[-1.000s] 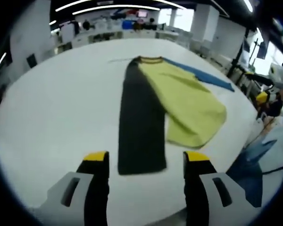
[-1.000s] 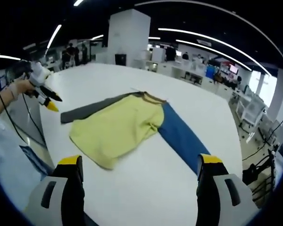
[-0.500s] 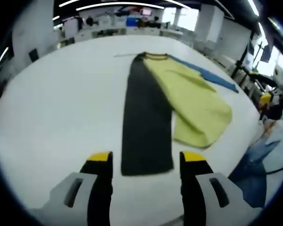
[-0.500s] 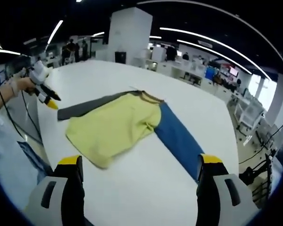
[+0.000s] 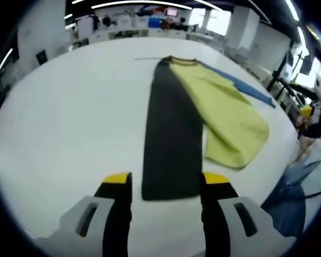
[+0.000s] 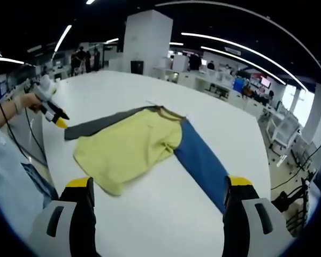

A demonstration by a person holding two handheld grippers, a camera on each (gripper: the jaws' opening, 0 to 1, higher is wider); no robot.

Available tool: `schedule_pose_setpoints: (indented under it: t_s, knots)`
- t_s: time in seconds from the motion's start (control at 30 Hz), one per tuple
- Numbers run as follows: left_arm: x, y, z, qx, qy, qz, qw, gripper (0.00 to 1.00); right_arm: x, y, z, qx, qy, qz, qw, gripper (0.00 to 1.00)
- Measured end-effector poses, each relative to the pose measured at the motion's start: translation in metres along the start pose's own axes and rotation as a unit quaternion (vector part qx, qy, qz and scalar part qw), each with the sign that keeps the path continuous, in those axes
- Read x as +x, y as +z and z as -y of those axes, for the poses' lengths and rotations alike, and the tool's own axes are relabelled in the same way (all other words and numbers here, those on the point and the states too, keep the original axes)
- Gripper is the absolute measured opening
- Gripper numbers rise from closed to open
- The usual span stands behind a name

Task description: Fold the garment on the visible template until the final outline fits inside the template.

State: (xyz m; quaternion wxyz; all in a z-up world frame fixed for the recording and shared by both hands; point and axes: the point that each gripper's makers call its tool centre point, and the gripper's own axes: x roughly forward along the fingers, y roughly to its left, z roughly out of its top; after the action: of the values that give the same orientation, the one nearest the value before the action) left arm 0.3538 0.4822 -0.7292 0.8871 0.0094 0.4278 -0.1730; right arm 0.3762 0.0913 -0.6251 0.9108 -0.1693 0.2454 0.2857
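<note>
The garment lies flat on the white table (image 5: 59,107). Its long dark grey sleeve (image 5: 171,134) runs toward me, its yellow body (image 5: 224,112) is to the right, and its blue sleeve (image 5: 246,88) is beyond. My left gripper (image 5: 166,179) is open just above the table, its yellow-tipped jaws either side of the grey sleeve's end. In the right gripper view the yellow body (image 6: 128,150), blue sleeve (image 6: 200,160) and grey sleeve (image 6: 96,125) spread out ahead. My right gripper (image 6: 158,183) is open and holds nothing, short of the garment. The left gripper (image 6: 53,113) shows by the grey sleeve's end.
The person's blue clothing (image 5: 294,187) hangs at the table's near right edge, and again in the right gripper view (image 6: 16,176). Desks, chairs and a white pillar (image 6: 144,40) stand beyond the table. Bare table surface lies left of the garment.
The left gripper has moved forward and lower toward the grey sleeve's end, which now lies between its jaws. The right gripper has hardly moved. The garment lies as before.
</note>
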Motion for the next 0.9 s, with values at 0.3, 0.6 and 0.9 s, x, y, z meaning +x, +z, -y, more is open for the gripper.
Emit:
schedule_pose_setpoints:
  t_s: [0.3,0.6,0.9]
  knots:
    - [0.006,-0.002,-0.007,-0.014,0.006,-0.006,0.9999,0.42,0.005,0.002,0.002,0.002,0.0,0.0,1.0,1.0]
    - [0.013,-0.008,-0.008,-0.021,0.007,-0.018,0.9996,0.4,0.008,0.004,0.006,0.002,-0.005,-0.001,1.0,1.0]
    - [0.014,-0.015,-0.015,-0.03,0.012,-0.033,0.9989,0.34,0.014,0.006,0.006,0.003,-0.003,-0.003,1.0,1.0]
